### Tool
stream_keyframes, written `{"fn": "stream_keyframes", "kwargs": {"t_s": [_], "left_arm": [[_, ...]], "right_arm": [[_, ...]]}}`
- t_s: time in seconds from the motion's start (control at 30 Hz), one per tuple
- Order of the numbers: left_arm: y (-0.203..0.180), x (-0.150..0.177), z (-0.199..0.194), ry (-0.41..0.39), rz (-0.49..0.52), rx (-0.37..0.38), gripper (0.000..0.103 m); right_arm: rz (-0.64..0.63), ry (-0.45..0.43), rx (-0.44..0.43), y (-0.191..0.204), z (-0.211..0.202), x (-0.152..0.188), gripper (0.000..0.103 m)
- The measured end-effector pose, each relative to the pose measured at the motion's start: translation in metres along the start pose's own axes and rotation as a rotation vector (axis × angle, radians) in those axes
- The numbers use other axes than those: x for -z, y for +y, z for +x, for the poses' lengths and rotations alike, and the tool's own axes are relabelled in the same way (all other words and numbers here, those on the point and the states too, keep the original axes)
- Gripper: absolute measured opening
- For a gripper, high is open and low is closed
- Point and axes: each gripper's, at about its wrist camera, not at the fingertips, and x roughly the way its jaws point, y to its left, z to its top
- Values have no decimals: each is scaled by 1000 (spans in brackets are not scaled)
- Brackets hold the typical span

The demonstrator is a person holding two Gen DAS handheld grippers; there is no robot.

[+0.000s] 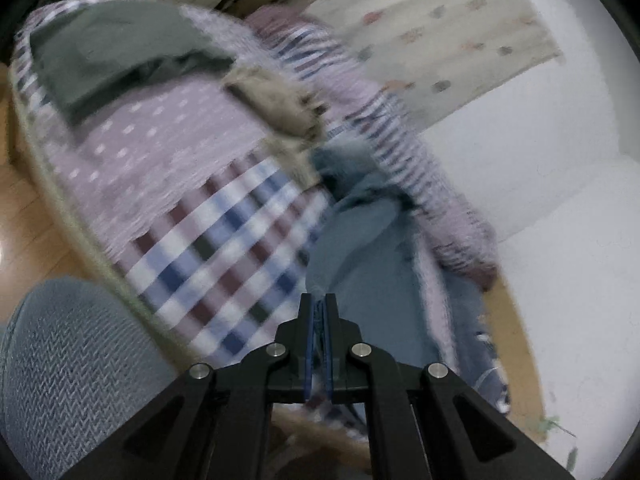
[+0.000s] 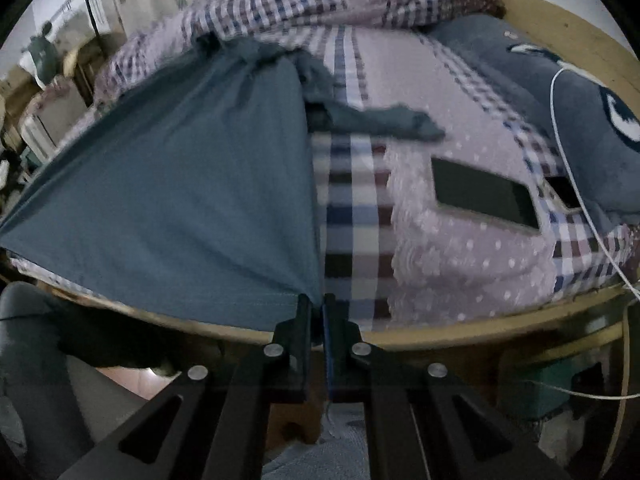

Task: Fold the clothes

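A blue-grey garment (image 2: 180, 200) is stretched over the near left part of the bed, its far end bunched by the quilt. My right gripper (image 2: 318, 300) is shut on the garment's near corner, lifted off the bed edge. In the left wrist view the same garment (image 1: 360, 248) hangs in a narrow fold, and my left gripper (image 1: 319, 300) is shut on its edge. The cloth runs taut between the two grips.
The bed has a pink dotted and plaid cover (image 2: 460, 248) with a wooden rim (image 2: 440, 332). A dark phone (image 2: 484, 196) and a blue-grey plush pillow (image 2: 568, 120) with a white cable lie at the right. A crumpled plaid quilt (image 2: 280, 4) lies at the back. A dark green garment (image 1: 112, 52) lies on the bed.
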Motion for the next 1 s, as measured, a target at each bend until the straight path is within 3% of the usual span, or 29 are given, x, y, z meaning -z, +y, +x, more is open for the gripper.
{"fn": "stream_keyframes", "kwargs": {"t_s": [0.17, 0.4, 0.57, 0.63, 0.67, 0.83, 0.93, 1.0], "left_arm": [[12, 3, 14, 41, -16, -107, 2], [21, 4, 13, 39, -35, -172, 4], [22, 5, 10, 28, -31, -172, 8], [22, 5, 7, 12, -35, -136, 21], [21, 5, 5, 2, -33, -116, 26], [7, 5, 2, -21, 30, -27, 69], [-5, 5, 4, -18, 78, 10, 84], [-13, 5, 10, -3, 104, 34, 84]], "right_arm": [[-1, 70, 35, 9, 30, 7, 4], [37, 107, 98, 3, 40, 11, 7], [127, 88, 92, -13, 38, 13, 31], [155, 61, 82, -17, 34, 11, 43], [172, 45, 76, -19, 32, 10, 45], [279, -63, 29, -31, 19, 6, 50], [340, -164, -11, -39, 6, 3, 54], [376, -247, -36, -42, -5, 0, 57]]}}
